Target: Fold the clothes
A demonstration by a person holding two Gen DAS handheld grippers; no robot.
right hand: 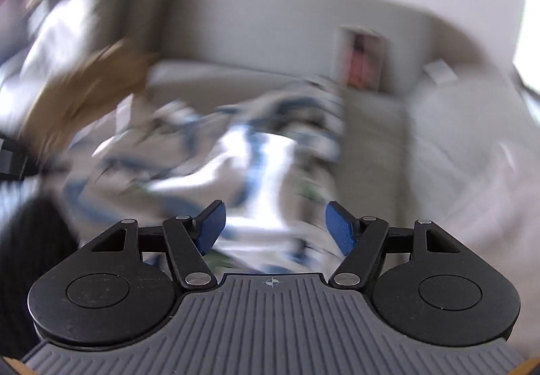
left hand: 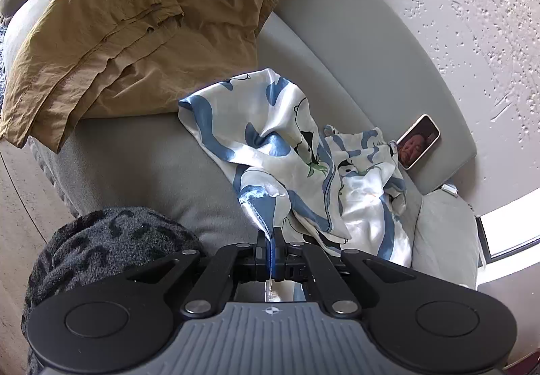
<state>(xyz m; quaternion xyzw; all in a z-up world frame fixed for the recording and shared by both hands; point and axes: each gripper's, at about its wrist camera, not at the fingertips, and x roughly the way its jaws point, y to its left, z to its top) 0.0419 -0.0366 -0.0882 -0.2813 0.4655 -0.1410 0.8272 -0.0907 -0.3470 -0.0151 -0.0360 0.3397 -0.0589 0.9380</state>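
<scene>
A grey sofa point(left hand: 337, 47) stands against a rough white wall point(left hand: 455, 3), daylight at a window point(left hand: 506, 233).

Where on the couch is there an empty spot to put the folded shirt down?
The best bare patch is the grey couch seat between the tan clothes, the blue-and-white satin garment and the dark fuzzy blanket. Another strip runs along the backrest above the satin. It is crowded by the phone, where the satin bunches.
</scene>
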